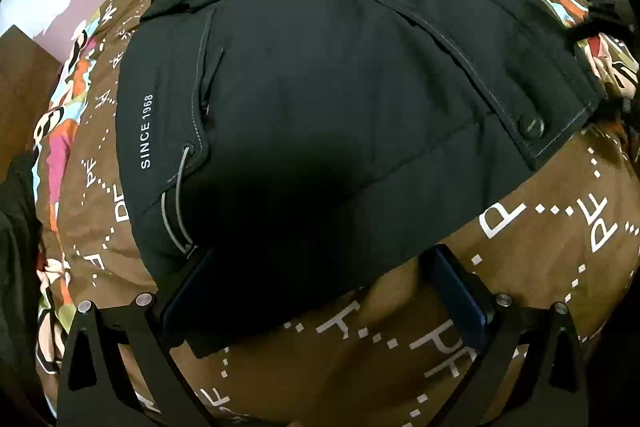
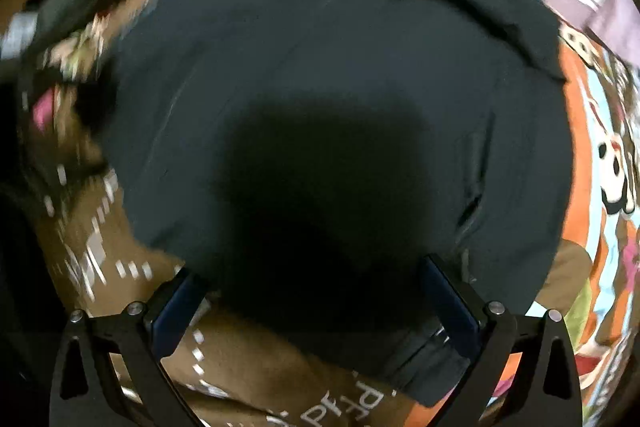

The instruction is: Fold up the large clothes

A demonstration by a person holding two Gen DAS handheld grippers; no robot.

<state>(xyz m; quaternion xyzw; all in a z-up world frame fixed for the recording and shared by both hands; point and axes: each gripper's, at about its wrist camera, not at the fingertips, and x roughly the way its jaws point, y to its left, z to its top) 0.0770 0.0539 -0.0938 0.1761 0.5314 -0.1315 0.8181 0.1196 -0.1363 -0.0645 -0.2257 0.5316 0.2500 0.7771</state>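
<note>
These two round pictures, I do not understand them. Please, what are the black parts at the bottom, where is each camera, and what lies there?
No robot arm is here. A person holds a two-finger gripper in each hand, and each gripper carries a wide-angle camera looking forward along its fingers. The left camera shows the left gripper; the right camera shows the right gripper. Both are open and hold nothing. Their tips reach the hem of a large black padded jacket, which lies on a brown printed bedcover. The right picture is blurred.
</note>
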